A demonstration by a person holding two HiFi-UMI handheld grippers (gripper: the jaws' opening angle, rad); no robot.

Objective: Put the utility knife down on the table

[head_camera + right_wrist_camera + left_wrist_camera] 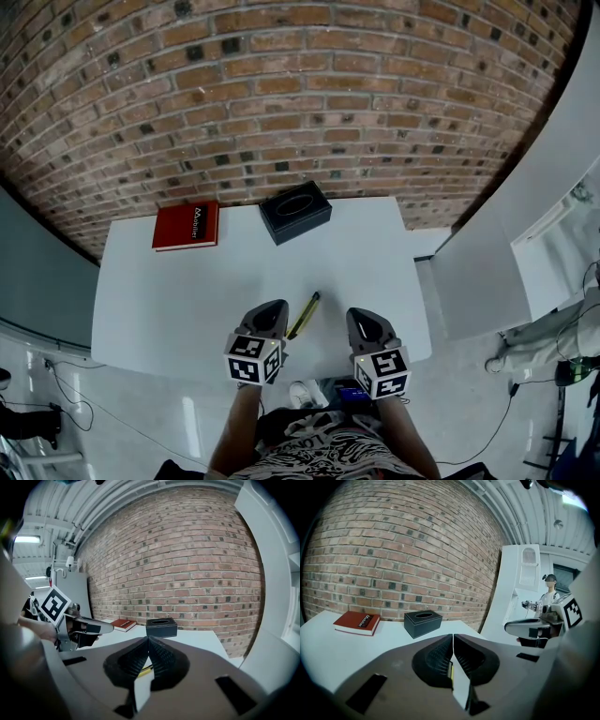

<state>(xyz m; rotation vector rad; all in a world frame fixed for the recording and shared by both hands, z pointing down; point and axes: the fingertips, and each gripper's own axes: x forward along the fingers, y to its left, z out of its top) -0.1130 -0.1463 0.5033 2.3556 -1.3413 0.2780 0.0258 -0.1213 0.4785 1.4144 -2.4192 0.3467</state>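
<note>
The yellow-and-black utility knife (303, 316) lay near the front edge of the white table (187, 300), between the left tongs (277, 306) and the right tongs (359, 315), both pressed together.

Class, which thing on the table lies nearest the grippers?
The yellow utility knife, between the left gripper and right gripper; the red book and black box sit far back.

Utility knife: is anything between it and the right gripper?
Nothing visible does. The utility knife lies on bare table between the left gripper and right gripper. The black box and red book sit at the far edge.
</note>
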